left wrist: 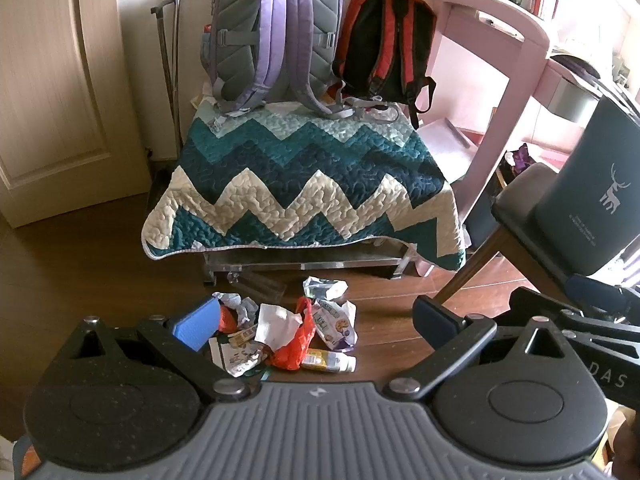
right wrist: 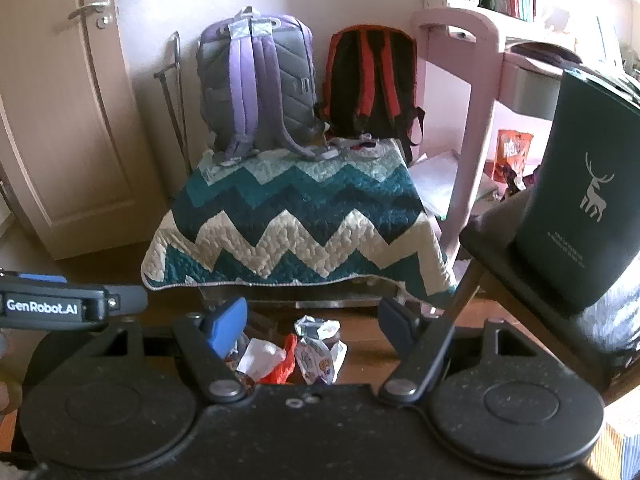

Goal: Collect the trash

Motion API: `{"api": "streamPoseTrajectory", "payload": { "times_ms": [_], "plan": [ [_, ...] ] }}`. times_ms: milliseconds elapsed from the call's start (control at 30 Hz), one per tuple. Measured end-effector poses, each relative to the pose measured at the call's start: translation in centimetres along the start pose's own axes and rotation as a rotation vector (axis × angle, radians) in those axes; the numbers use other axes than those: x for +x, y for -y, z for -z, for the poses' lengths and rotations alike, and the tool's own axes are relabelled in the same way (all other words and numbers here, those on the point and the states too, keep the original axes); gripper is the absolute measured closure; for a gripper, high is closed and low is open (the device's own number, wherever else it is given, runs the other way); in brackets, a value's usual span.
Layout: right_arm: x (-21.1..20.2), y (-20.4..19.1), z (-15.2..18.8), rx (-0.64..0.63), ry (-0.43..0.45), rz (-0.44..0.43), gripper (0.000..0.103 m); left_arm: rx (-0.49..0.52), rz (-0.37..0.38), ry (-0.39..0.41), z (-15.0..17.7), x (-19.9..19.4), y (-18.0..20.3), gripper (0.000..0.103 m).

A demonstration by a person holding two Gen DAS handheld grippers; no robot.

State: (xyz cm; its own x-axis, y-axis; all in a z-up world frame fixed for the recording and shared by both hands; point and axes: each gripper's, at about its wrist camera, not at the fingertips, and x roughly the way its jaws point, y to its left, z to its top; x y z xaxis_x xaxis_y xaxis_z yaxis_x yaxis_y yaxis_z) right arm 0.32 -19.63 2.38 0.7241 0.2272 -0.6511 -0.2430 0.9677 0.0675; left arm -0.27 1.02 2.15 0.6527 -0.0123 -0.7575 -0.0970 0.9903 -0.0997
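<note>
A pile of trash lies on the wooden floor in front of a quilt-covered bench: a red plastic bag (left wrist: 298,342), crumpled white paper (left wrist: 276,326), a printed snack wrapper (left wrist: 334,322), a small white and yellow bottle (left wrist: 330,361) and a silver wrapper (left wrist: 322,287). My left gripper (left wrist: 318,322) hangs open above the pile, nothing between its fingers. My right gripper (right wrist: 314,326) is open too, over the same pile; the red plastic bag (right wrist: 282,368) and snack wrapper (right wrist: 316,362) show between its jaws. A dark green paper bag with a deer print (right wrist: 580,196) stands on a chair at the right.
The bench carries a teal and white zigzag quilt (left wrist: 304,184), a purple backpack (left wrist: 276,36) and a red and black backpack (left wrist: 386,44). A pink desk (left wrist: 500,60) stands right, a cream door (left wrist: 48,80) left. A dark chair seat (left wrist: 520,208) holds the green bag (left wrist: 588,184).
</note>
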Motion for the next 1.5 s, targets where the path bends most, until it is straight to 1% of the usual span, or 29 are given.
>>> {"api": "streamPoseTrajectory", "payload": {
  "times_ms": [533, 1500],
  "plan": [
    [-0.4, 0.0, 0.1, 0.009, 0.023, 0.011, 0.031, 0.032, 0.031, 0.028, 0.0, 0.0, 1.1, 0.000],
    [-0.2, -0.4, 0.1, -0.003, 0.022, 0.007, 0.031, 0.028, 0.040, 0.021, -0.1, 0.2, 1.3, 0.000]
  ]
}}
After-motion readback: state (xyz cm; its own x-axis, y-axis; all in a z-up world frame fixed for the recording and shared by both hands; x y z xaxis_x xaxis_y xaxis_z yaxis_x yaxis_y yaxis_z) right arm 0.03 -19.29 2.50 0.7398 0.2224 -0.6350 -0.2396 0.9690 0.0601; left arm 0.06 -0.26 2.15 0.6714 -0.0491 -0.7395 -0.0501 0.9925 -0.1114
